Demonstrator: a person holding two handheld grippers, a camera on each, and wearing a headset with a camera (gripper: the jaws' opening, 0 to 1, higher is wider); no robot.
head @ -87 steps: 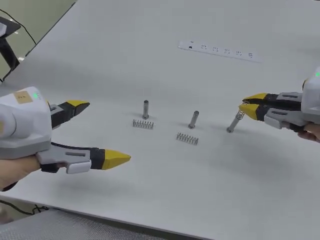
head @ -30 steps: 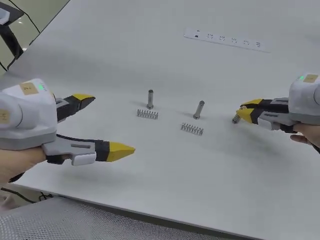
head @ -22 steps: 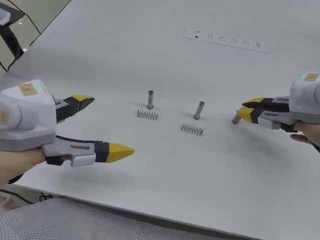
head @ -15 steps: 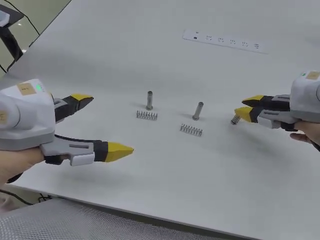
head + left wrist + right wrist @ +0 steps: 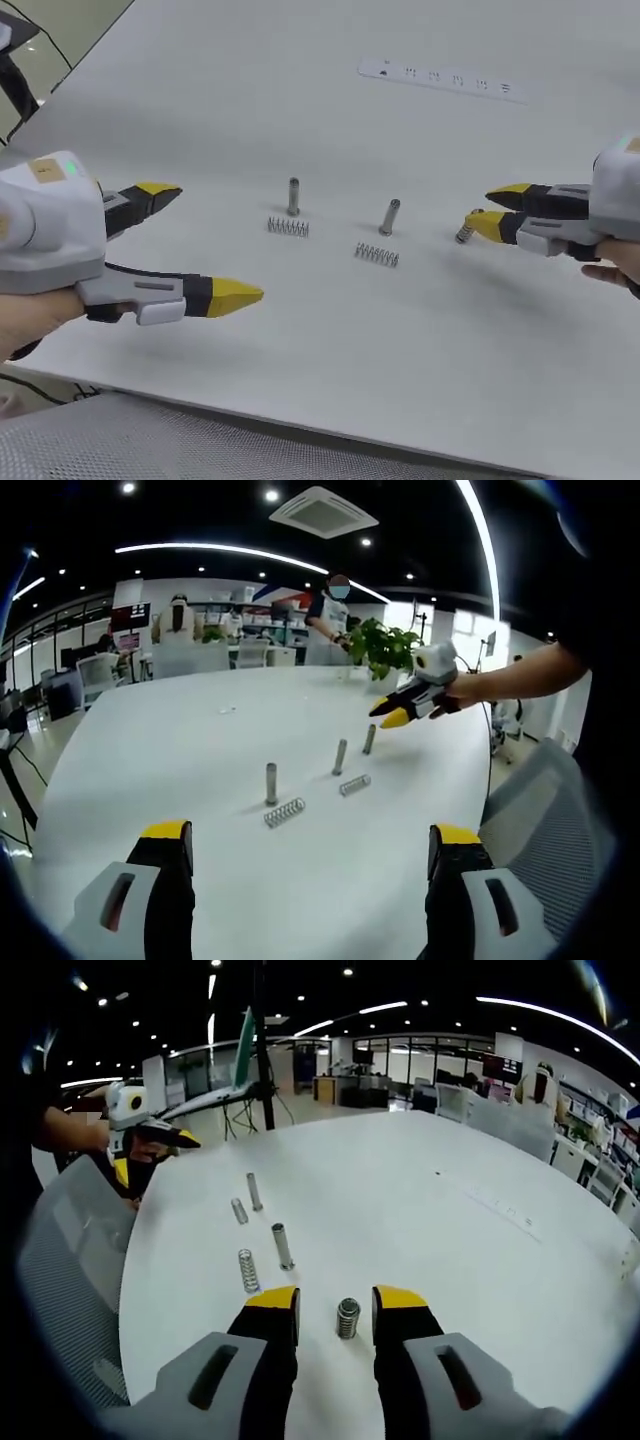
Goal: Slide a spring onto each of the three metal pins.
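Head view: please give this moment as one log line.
right gripper open astride sprung pin; left gripper open; two springs loose; two pins bare

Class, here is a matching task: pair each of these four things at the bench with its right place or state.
Things:
1 left tool
2 rightmost pin
3 middle pin
4 power strip

Places or states:
A lies far beyond the pins
B bare, with a loose spring in front
C carries a fitted spring, between the right tool jaws
D open wide, holding nothing

Pairs: 1-D, 2-C, 3-B, 4-A
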